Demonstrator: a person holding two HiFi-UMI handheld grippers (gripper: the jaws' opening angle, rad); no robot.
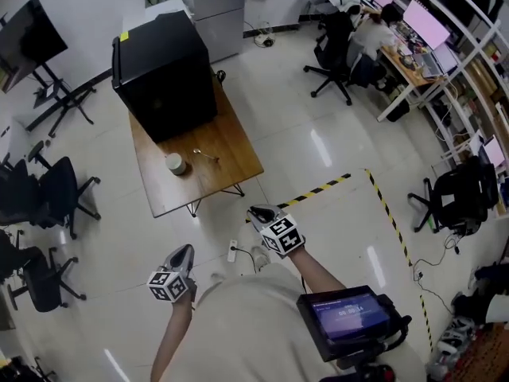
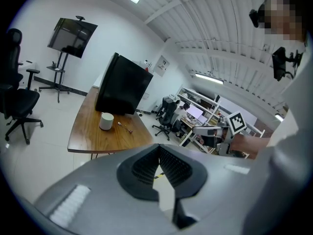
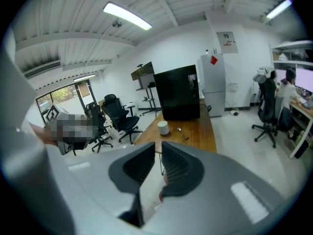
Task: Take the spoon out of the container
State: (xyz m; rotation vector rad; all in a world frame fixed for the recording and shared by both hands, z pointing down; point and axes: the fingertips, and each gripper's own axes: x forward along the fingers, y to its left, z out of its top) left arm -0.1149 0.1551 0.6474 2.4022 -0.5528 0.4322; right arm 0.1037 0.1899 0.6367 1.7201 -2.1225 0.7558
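A white cylindrical container (image 1: 176,163) stands on the wooden table (image 1: 227,138), and a metal spoon (image 1: 205,155) lies on the tabletop just to its right, outside it. Both show far off in the left gripper view, container (image 2: 106,121) and spoon (image 2: 125,127), and in the right gripper view, container (image 3: 163,128) and spoon (image 3: 182,132). My left gripper (image 1: 184,252) is held near my body, well short of the table, jaws together and empty (image 2: 159,151). My right gripper (image 1: 259,212) hovers over the floor before the table's near edge, shut on nothing (image 3: 158,152).
A large black box (image 1: 163,74) fills the table's far end. Black office chairs (image 1: 56,189) stand to the left. Yellow-black tape (image 1: 318,188) crosses the floor on the right, and a power strip (image 1: 231,251) lies near my feet. Desks with monitors (image 1: 413,50) line the far right.
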